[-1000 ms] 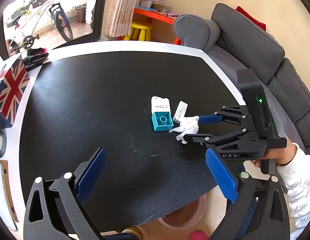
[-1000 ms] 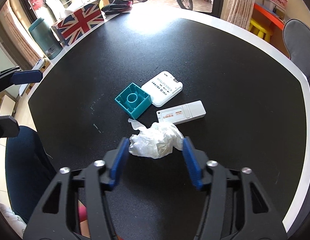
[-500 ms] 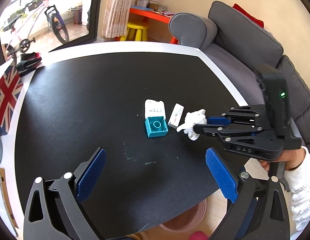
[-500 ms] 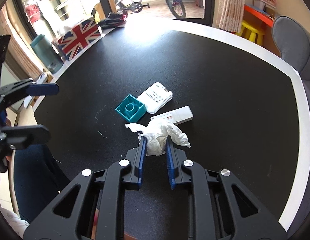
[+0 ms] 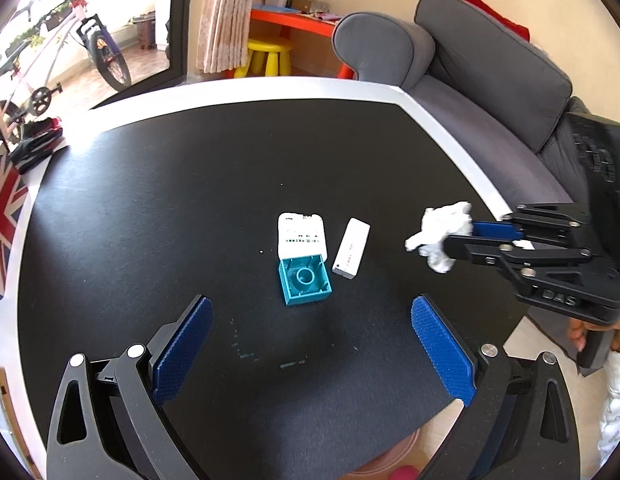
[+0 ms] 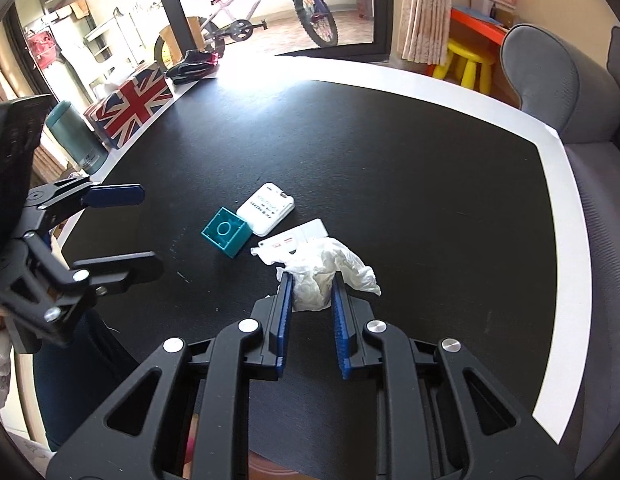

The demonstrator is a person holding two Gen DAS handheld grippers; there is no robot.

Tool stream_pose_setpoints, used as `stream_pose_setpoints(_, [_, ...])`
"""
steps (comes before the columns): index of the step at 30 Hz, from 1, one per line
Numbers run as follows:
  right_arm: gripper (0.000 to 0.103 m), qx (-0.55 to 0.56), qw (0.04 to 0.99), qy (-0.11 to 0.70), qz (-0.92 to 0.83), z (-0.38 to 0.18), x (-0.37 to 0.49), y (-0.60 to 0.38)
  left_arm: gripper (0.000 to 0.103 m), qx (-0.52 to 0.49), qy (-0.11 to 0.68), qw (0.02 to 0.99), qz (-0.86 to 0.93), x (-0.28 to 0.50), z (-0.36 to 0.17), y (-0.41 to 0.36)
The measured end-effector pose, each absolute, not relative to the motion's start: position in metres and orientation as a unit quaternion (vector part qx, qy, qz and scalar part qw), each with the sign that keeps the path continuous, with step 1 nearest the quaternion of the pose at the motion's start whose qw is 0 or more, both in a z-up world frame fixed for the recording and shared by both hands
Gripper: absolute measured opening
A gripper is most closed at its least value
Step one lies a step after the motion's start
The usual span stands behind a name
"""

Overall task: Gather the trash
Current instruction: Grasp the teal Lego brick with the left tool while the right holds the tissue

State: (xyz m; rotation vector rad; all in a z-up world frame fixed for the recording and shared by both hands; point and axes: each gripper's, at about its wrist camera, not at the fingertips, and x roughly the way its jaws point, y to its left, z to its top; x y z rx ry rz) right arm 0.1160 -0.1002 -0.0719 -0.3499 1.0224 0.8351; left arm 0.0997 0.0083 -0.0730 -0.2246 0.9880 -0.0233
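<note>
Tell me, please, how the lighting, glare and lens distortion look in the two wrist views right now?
Left wrist view: fisheye bends the table's white edge into a curve; the window at top left is blown out; the crumpled tissue stays sharp. Right wrist view: daylight glares on the table's far side near the gloves; the corners vignette dark; the right gripper is crisp.

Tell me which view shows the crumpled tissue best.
The right wrist view. The tissue sits close and central there, pinched between the right tool's blue pads, its creases clear. The left wrist view shows the tissue smaller, near the right edge, held by the same tool seen from the side, above the table.
</note>
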Motion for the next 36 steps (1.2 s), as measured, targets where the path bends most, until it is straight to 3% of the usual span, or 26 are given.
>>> stream_pose_setpoints(13, [0.019, -0.154, 0.781, 0.473, 0.377, -0.072, 0.122, -0.113, 0.095, -0.104, 0.504, 0.857, 0.02, 0.127, -0.105, 0.011])
stream_pose_setpoints(15, [0.019, -0.153, 0.782, 0.473, 0.376, -0.072, 0.123, -0.114, 0.083, -0.111, 0.506, 0.855, 0.017, 0.129, -0.108, 0.011])
stream_pose_setpoints(26, [0.019, -0.148, 0.782, 0.472, 0.379, -0.072, 0.123, -0.114, 0.055, -0.121, 0.511, 0.851, 0.003, 0.129, -0.118, 0.01])
stream_pose_setpoints(30, [0.019, -0.147, 0.781, 0.473, 0.381, -0.073, 0.122, -0.114, 0.036, -0.119, 0.512, 0.851, 0.001, 0.131, -0.12, 0.008])
stream_pose_setpoints(36, [0.019, -0.144, 0.78, 0.473, 0.383, -0.075, 0.122, -0.115, 0.034, -0.117, 0.512, 0.851, 0.001, 0.128, -0.121, 0.008])
